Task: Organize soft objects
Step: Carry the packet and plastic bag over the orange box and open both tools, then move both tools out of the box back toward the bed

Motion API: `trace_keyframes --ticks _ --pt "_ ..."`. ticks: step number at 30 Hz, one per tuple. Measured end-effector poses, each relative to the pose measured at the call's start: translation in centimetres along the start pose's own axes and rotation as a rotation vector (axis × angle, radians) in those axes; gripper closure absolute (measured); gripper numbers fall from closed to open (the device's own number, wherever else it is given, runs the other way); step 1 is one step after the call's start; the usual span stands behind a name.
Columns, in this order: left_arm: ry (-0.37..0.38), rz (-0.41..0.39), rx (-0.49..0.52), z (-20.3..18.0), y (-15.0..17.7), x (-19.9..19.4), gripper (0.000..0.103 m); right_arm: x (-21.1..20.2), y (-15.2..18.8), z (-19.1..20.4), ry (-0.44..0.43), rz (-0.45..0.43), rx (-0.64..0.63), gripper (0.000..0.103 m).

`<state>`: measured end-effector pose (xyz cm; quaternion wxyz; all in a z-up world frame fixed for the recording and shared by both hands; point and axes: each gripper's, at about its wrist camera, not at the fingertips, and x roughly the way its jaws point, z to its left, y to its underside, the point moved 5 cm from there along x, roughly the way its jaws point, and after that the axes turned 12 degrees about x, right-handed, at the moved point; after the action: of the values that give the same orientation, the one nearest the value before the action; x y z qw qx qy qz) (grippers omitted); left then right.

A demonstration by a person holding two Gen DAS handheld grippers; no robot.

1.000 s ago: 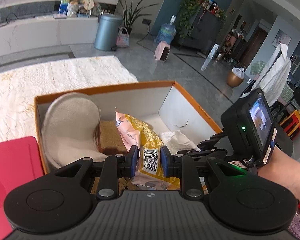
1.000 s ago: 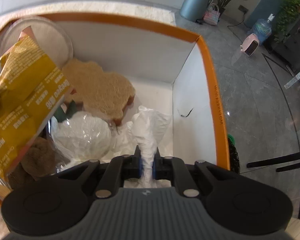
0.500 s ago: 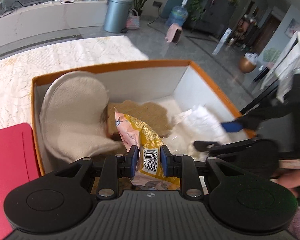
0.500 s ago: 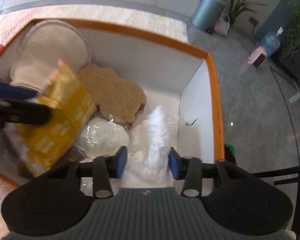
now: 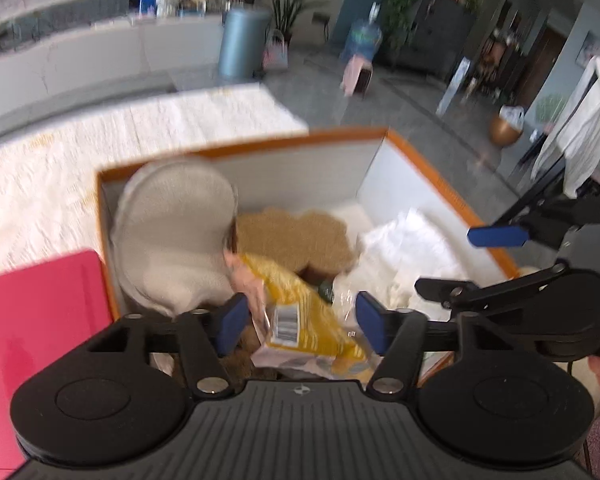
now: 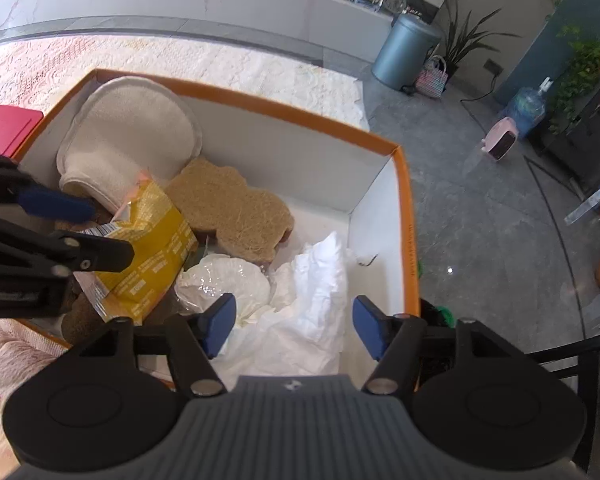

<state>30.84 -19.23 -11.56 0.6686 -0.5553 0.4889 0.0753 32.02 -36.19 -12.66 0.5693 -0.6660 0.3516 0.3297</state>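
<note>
An orange-rimmed white box (image 6: 406,216) (image 5: 452,196) holds soft things: a cream round pad (image 6: 132,136) (image 5: 176,216), a tan cloud-shaped loofah pad (image 6: 232,212) (image 5: 296,236), a yellow snack bag (image 6: 152,252) (image 5: 300,320), a clear-wrapped white bundle (image 6: 224,284) and a white crumpled cloth (image 6: 312,296) (image 5: 416,248). My left gripper (image 5: 300,322) is open just above the yellow bag lying in the box. My right gripper (image 6: 292,326) is open above the white cloth, apart from it.
A red flat case (image 5: 32,320) (image 6: 4,128) lies left of the box on a cream patterned tablecloth (image 6: 220,60). Beyond the table edge is grey floor with a blue-grey bin (image 6: 404,52), plants and a pink heater (image 6: 500,144).
My left gripper has opened and let go of the yellow bag, which now lies in the box. My right gripper let go of the white cloth earlier, opened wider and drew back.
</note>
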Motion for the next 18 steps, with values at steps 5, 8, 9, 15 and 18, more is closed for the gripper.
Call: trace_keyframes --ticks 5,8,9,15,18 --pt "0.002 -0.043 -0.002 0.2 -0.1 -3.2 0.028 -1.6 -0.1 0.1 0.001 -0.026 0.027 0.03" --pt "0.005 -0.079 -0.013 0.3 0.1 -5.4 0.028 -3.1 0.1 0.6 -0.005 -0.055 0.042 0.026" --pt "-0.003 -0.094 -0.01 0.2 0.2 -6.2 0.028 -3.8 0.2 0.8 -0.014 -0.067 0.053 0.026" --pt "-0.044 -0.188 -0.011 0.8 2.4 -11.1 0.028 -7.8 1.7 3.7 -0.111 -0.162 0.126 0.025" --pt "-0.096 -0.207 -0.034 1.8 4.2 -13.4 0.028 -9.5 2.7 6.1 -0.179 -0.211 0.159 0.025"
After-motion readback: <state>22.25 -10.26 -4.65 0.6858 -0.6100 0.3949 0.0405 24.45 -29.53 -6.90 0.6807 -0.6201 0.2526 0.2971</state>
